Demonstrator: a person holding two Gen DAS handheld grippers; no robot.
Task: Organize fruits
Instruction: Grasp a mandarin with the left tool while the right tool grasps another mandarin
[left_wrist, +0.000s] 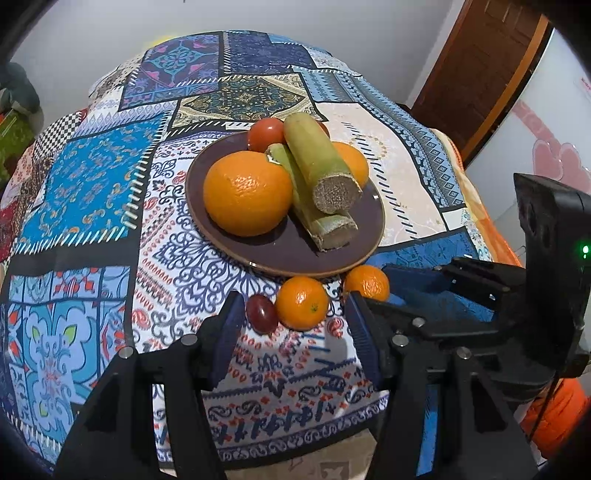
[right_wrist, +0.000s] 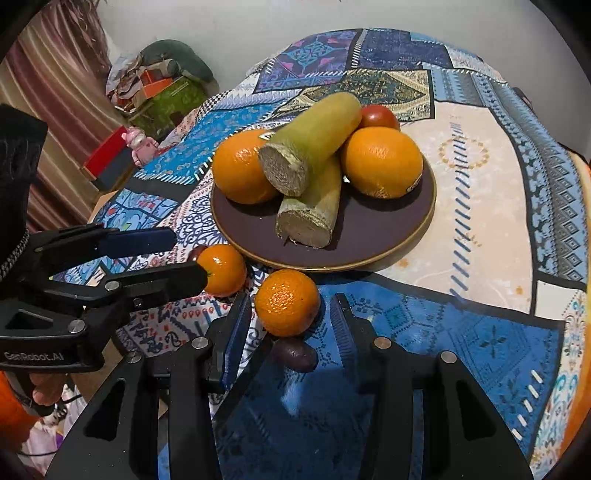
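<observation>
A brown plate (left_wrist: 280, 254) (right_wrist: 369, 240) holds two large oranges (left_wrist: 247, 192) (right_wrist: 382, 160), two green sugarcane pieces (left_wrist: 317, 158) (right_wrist: 314, 140) and a tomato (left_wrist: 265, 133) (right_wrist: 380, 115). On the cloth in front of the plate lie two small tangerines (left_wrist: 302, 302) (right_wrist: 287, 302), (left_wrist: 367, 282) (right_wrist: 221, 269) and a red grape (left_wrist: 261, 313). My left gripper (left_wrist: 295, 336) is open, with one tangerine and the grape just ahead of its fingers. My right gripper (right_wrist: 288, 332) is open around the other tangerine, with a dark purple grape (right_wrist: 295, 356) between its fingers.
A patterned patchwork cloth (left_wrist: 92, 184) (right_wrist: 480, 184) covers the table. A wooden door (left_wrist: 480, 74) and a white appliance (left_wrist: 535, 129) stand at the right. A red box (right_wrist: 107, 158), a pink toy (right_wrist: 140, 144) and clutter (right_wrist: 159, 85) lie beyond the table's left edge.
</observation>
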